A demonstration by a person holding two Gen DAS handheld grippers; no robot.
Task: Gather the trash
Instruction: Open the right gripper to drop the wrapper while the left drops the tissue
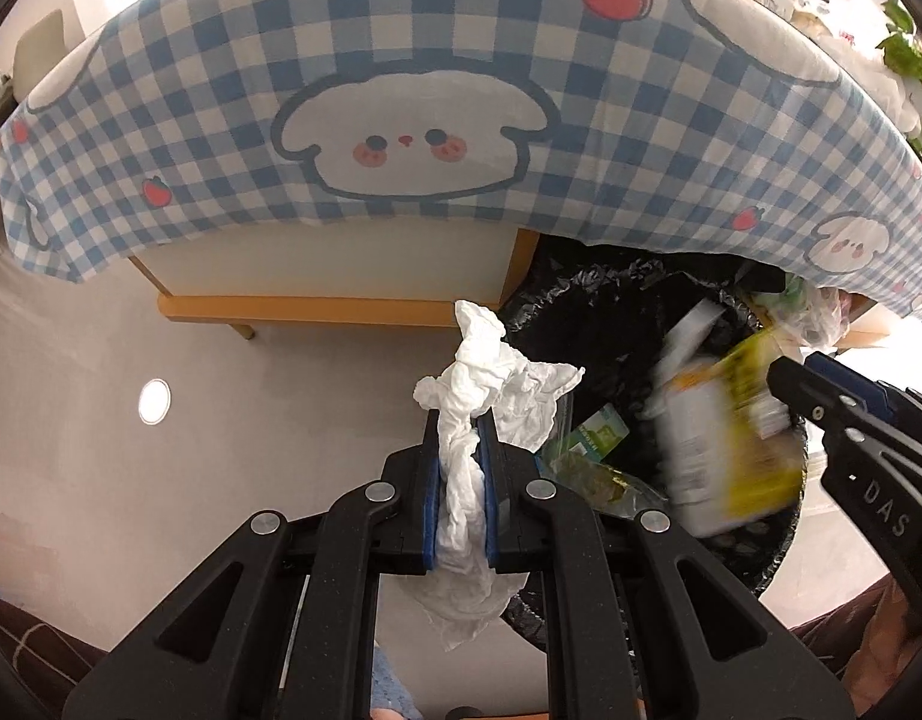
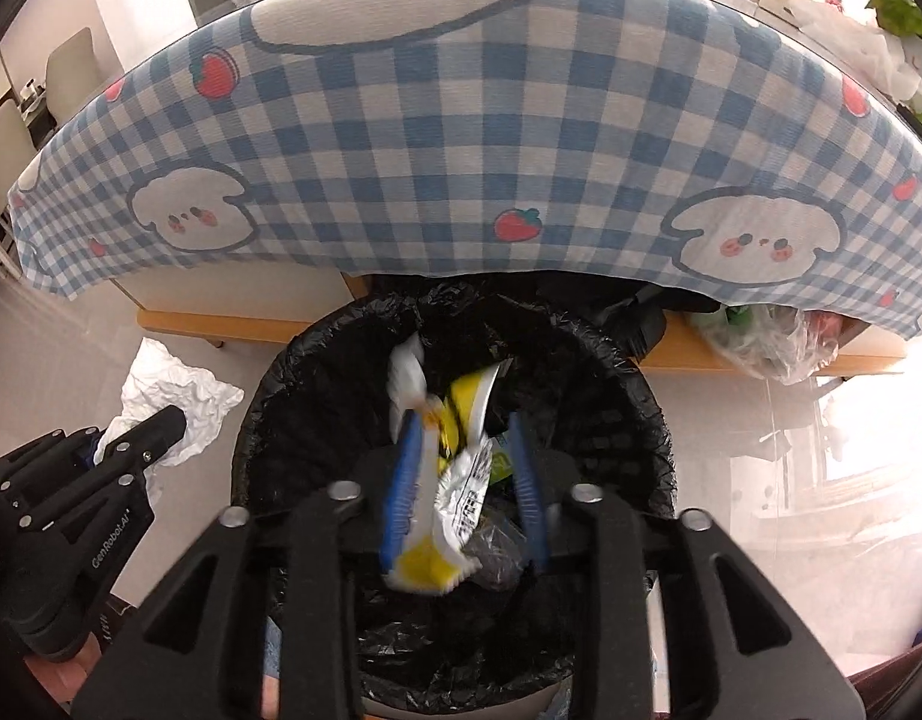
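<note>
Two pieces of trash in play, one per gripper; the left gripper (image 1: 459,468) is clenched on a crumpled white paper tissue (image 1: 490,390), blue pads pressed into its middle, wad sticking out above and below the fingers, long axis running along them; the right gripper (image 2: 466,480) stands with jaws spread, and a yellow-and-white foil snack wrapper (image 2: 443,480) sits loose and motion-blurred between them, touching at most one pad, so released by my reading, not gripped.

Key relation: the round bin lined with a black plastic bag (image 2: 628,420) lies directly under the right gripper, wrapper already inside the rim line; from the left gripper the bin mouth (image 1: 580,312) lies to the right and slightly ahead, tissue held over grey floor just beside the bin's left rim; left arm must swing rightward before letting go, else tissue lands on floor.

Inside bin: a green-labelled clear wrapper (image 1: 592,438), print too small to read.

Behind: the blue-and-white gingham tablecloth with white cartoon puppies and strawberries (image 1: 461,60) overhangs the bin's far rim.

Writing: "DAS" on right gripper body in left view; "GenRobot.AI" on left gripper body in right view; wrapper's black lettering blurred, unreadable.
</note>
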